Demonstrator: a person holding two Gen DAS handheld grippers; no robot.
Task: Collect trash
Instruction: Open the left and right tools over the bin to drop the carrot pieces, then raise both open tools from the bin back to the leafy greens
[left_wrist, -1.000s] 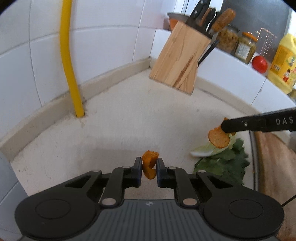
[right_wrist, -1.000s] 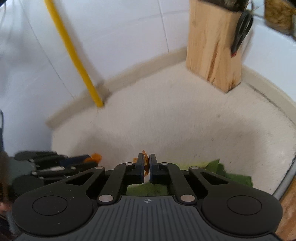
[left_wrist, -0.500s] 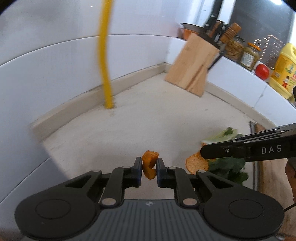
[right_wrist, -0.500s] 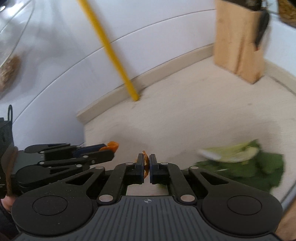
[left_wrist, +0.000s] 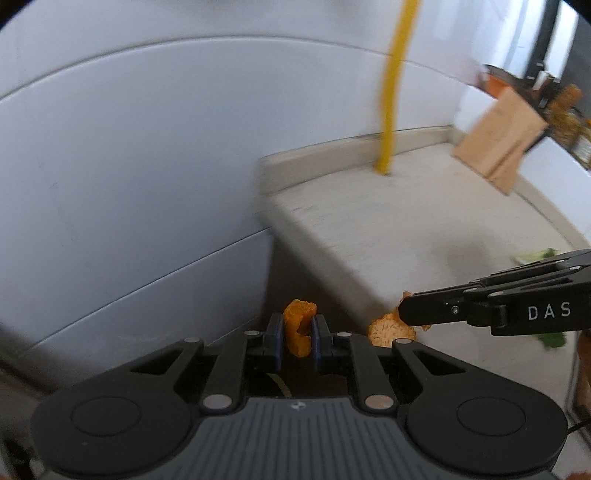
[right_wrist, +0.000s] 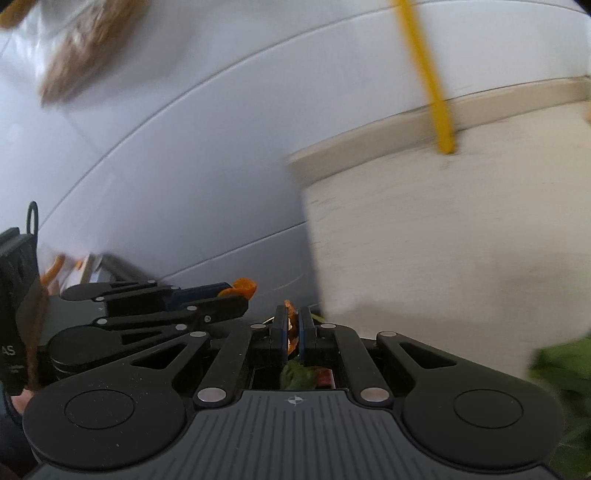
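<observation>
The left tool (left_wrist: 297, 334) is pinching a curled orange peel scrap (left_wrist: 298, 326), and the right tool (right_wrist: 291, 330) is clamping a thin flat orange peel slice (right_wrist: 290, 325) — both are hanging just past the edge of the speckled beige stone desk (left_wrist: 424, 221), likely heading for a bin below, which is not visible.

both grippers angle steeply downward, side by side. the left gripper (left_wrist: 297, 334) has its pads clamped on an orange scrap. the right gripper (right_wrist: 291, 328), just beside it, pinches a thin orange slice.
</observation>
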